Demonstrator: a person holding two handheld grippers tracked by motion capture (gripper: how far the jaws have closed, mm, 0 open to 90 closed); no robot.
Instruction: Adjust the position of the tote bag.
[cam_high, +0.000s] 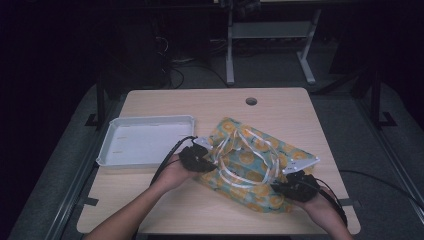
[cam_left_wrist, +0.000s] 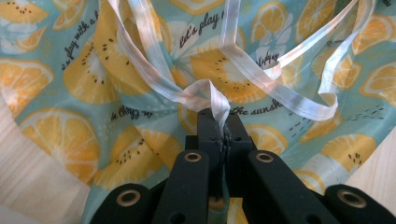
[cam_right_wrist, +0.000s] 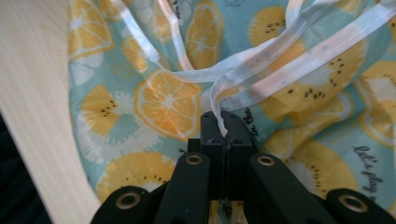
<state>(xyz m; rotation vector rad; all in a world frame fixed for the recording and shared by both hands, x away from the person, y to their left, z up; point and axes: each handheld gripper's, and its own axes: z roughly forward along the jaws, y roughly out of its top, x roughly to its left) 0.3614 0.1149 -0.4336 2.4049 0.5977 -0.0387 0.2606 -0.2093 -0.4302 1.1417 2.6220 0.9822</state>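
Both grippers are clamped on bits of white ribbon: left gripper (cam_high: 200, 156) at the near-left edge of the fruit-print cloth (cam_high: 250, 167), right gripper (cam_high: 295, 184) at its near-right corner. So the cloth lies stretched between them, long axis running left to right across the table (cam_high: 280, 102). My guess is whatever comes next is a two-handed move, with the tray (cam_high: 145, 140) just beside the left one.

dim room, grey floor (cam_high: 45, 165), pale wooden table (cam_high: 210, 102), white desk frame (cam_high: 270, 30) behind
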